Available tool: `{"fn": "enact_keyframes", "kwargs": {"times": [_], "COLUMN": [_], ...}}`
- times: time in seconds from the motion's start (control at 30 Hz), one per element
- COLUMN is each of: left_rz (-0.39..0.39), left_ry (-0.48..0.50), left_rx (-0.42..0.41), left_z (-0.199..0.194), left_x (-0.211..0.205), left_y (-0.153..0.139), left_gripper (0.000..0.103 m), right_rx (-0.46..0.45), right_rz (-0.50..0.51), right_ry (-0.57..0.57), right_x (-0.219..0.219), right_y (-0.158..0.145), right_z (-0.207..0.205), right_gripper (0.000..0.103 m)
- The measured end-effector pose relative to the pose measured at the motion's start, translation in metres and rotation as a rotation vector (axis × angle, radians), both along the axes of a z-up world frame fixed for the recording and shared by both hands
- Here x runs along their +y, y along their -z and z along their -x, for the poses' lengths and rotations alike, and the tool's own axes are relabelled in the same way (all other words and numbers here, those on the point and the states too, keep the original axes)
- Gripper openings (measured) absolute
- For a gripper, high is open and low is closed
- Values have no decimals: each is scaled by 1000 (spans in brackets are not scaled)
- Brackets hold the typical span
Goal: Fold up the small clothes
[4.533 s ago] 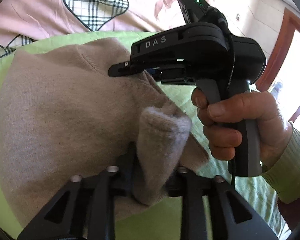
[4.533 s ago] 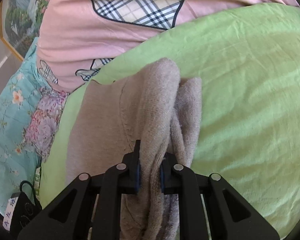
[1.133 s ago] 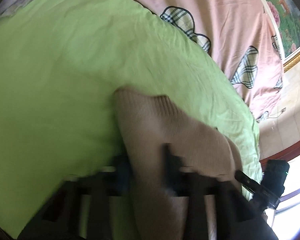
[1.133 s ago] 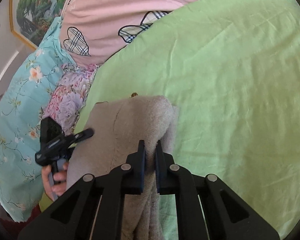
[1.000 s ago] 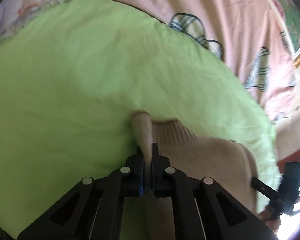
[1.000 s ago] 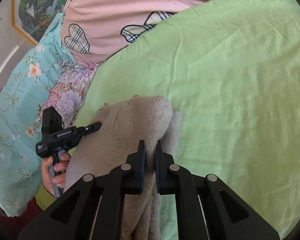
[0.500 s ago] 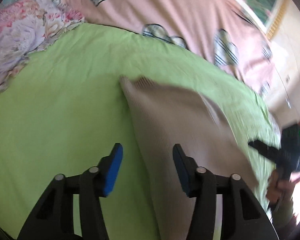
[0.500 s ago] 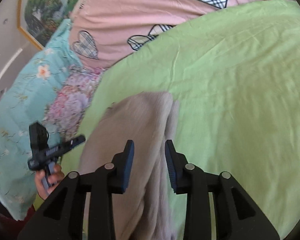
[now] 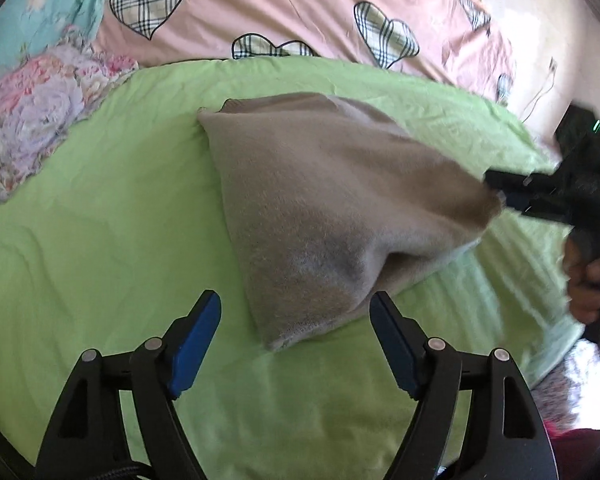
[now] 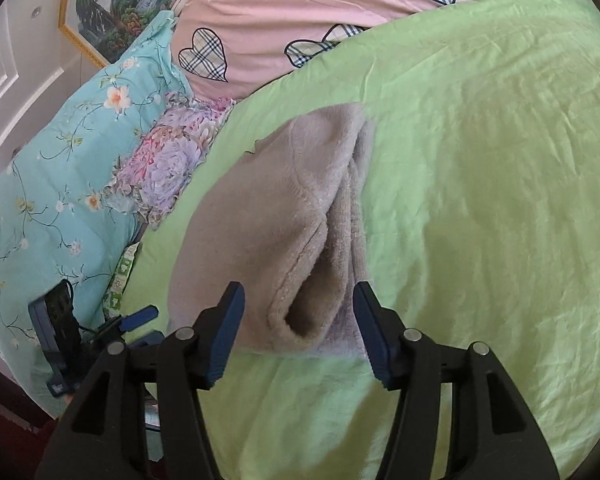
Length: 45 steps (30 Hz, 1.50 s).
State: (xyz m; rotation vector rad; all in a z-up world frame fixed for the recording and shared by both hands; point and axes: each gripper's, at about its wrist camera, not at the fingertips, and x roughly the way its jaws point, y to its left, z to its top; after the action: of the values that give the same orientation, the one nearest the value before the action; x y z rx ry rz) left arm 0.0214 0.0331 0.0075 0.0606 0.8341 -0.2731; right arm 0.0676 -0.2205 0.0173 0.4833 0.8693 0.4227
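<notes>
A folded beige knit garment (image 9: pixel 324 208) lies on the green sheet (image 9: pixel 100 240); it also shows in the right wrist view (image 10: pixel 284 216) with its layered open edge facing the camera. My left gripper (image 9: pixel 296 344) is open and empty, its blue pads either side of the garment's near corner, a little back from it. My right gripper (image 10: pixel 298 330) is open and empty, just behind the garment's near edge. The right gripper (image 9: pixel 548 196) also shows at the garment's right edge in the left wrist view; the left gripper (image 10: pixel 136 320) shows at lower left in the right wrist view.
A pink quilt with plaid hearts (image 9: pixel 300 12) lies behind the green sheet. A floral pillow (image 10: pixel 168 160) and a teal floral quilt (image 10: pixel 60 160) lie to the left. A framed picture (image 10: pixel 116 4) hangs on the wall.
Both grippers were shut on the garment a second ago; both have opened wide, let it go and drawn back. The garment now rests folded on the sheet.
</notes>
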Motion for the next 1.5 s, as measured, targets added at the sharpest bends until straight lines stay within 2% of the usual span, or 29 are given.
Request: {"fn": "enact_keyframes", "kwargs": {"times": [0.13, 0.23, 0.33, 0.37, 0.4, 0.43, 0.47, 0.5, 0.53, 0.57, 0.67, 0.73, 0.8, 0.93, 1.03, 1.37, 1.5], "left_rz": [-49, -96, -73, -62, -52, -21, 4, 39, 48, 34, -19, -33, -59, 8, 28, 85, 92], "left_ry": [-40, -80, -118, -126, -135, -148, -148, -148, -164, -176, -182, -177, -177, -182, -172, -160, -157], "left_rx": [17, -8, -42, -46, -42, -25, -6, 19, 23, 4, -37, -26, -18, 29, 46, 79, 88], "left_z": [-10, -8, -3, -2, -3, -5, -8, -11, -10, -9, -2, -2, -3, -7, -8, -15, -16], "left_x": [-1, 0, 8, 10, 12, 16, 18, 21, 23, 22, 18, 14, 11, 23, 26, 32, 31], "left_y": [20, 23, 16, 15, 15, 18, 20, 23, 22, 18, 10, 13, 17, 22, 23, 28, 28], "left_gripper": [78, 76, 69, 67, 60, 41, 29, 15, 13, 12, 11, 10, 10, 10, 10, 13, 13], "right_rx": [-9, -2, 3, 5, 8, 15, 30, 42, 52, 46, -105, -120, -75, 49, 96, 88, 103], "right_rz": [9, 16, 10, 11, 10, 9, 8, 10, 6, -10, -91, -35, 53, 178, 161, 288, 291], "right_ry": [-21, -36, -47, -47, -47, -50, -57, -61, -63, -64, -53, -61, -58, -53, -34, -19, 10], "right_x": [9, 18, 24, 25, 26, 27, 29, 30, 30, 29, 9, 2, 2, 9, 6, 10, 8], "right_y": [-1, 5, 11, 13, 14, 16, 20, 21, 21, 16, -34, -46, -34, 14, 36, 44, 46], "right_z": [2, 1, 0, 0, -1, -2, -4, -6, -8, -8, 5, 6, 2, -4, -6, -8, -7], "right_gripper": [58, 58, 58, 54, 49, 38, 20, 7, 6, 6, 5, 5, 5, 5, 5, 5, 5]}}
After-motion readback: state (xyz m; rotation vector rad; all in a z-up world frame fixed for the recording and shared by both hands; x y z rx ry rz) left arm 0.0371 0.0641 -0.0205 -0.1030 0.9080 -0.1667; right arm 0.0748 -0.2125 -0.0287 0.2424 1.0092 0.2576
